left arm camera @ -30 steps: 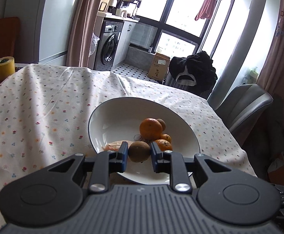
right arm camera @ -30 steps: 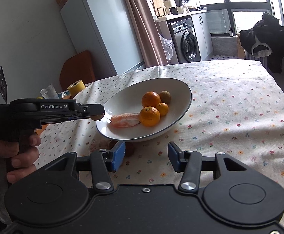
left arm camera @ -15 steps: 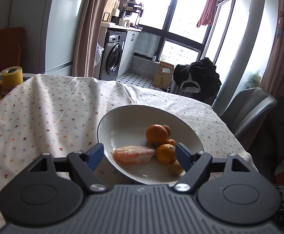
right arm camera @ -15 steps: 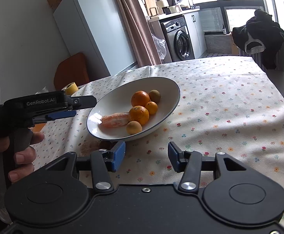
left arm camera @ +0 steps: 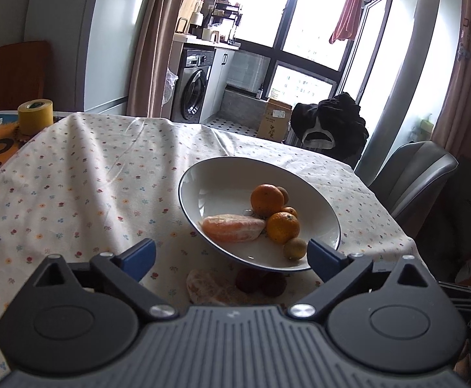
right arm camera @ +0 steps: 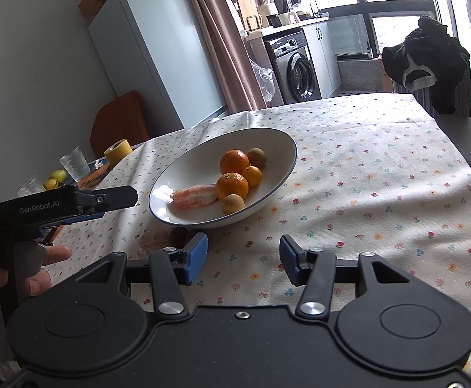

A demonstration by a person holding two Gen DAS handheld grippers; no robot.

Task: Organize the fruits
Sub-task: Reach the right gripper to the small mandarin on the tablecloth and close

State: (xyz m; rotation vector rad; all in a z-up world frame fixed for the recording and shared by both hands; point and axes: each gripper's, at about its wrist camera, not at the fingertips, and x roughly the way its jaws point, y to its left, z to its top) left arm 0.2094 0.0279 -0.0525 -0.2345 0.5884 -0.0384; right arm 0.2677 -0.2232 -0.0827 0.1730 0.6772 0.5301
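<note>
A white bowl on the flowered tablecloth holds oranges, a peeled citrus piece and two brown kiwis, one near the front rim. In front of the bowl on the cloth lie another peeled piece and dark red fruits. My left gripper is open and empty, just short of the bowl; it also shows in the right wrist view. My right gripper is open and empty over the cloth.
A yellow tape roll, glasses and yellow fruit stand at the table's far left. A grey chair and a chair with dark clothes stand past the table edge.
My left gripper opened and let the kiwi drop into the bowl near the front rim, then drew back. The right gripper stayed open and shifted slightly.
</note>
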